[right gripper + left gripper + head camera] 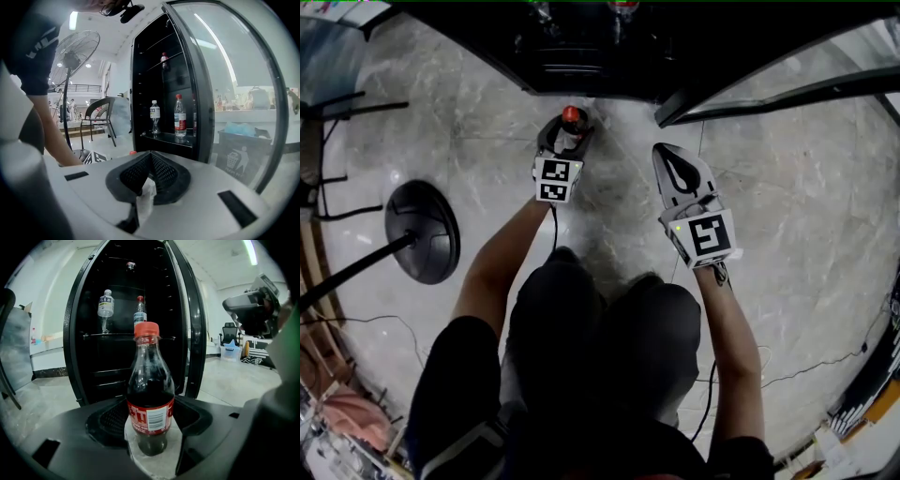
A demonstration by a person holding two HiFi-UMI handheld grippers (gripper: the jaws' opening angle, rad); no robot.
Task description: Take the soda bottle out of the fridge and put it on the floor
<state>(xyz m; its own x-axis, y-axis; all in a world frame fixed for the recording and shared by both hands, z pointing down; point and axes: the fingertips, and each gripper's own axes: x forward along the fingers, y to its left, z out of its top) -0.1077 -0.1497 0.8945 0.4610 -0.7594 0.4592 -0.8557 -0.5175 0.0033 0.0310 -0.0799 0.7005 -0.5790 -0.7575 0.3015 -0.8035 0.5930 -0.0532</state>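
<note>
The soda bottle [150,394], dark with a red cap and red label, stands upright between the jaws of my left gripper [149,420], which are shut on its lower body. Marble floor shows right under its base; I cannot tell whether it touches. In the head view the bottle's cap [571,114] pokes up from the left gripper [565,133], low in front of the open black fridge [581,52]. My right gripper [667,157] hangs to the right of it, shut and holding nothing [149,164].
The fridge's curved glass door [778,89] stands open at the right. Two water bottles [106,304] [139,310] stand on a fridge shelf. A fan's round base [422,232] sits on the floor at left. A chair [101,117] and a bin [239,152] flank the fridge.
</note>
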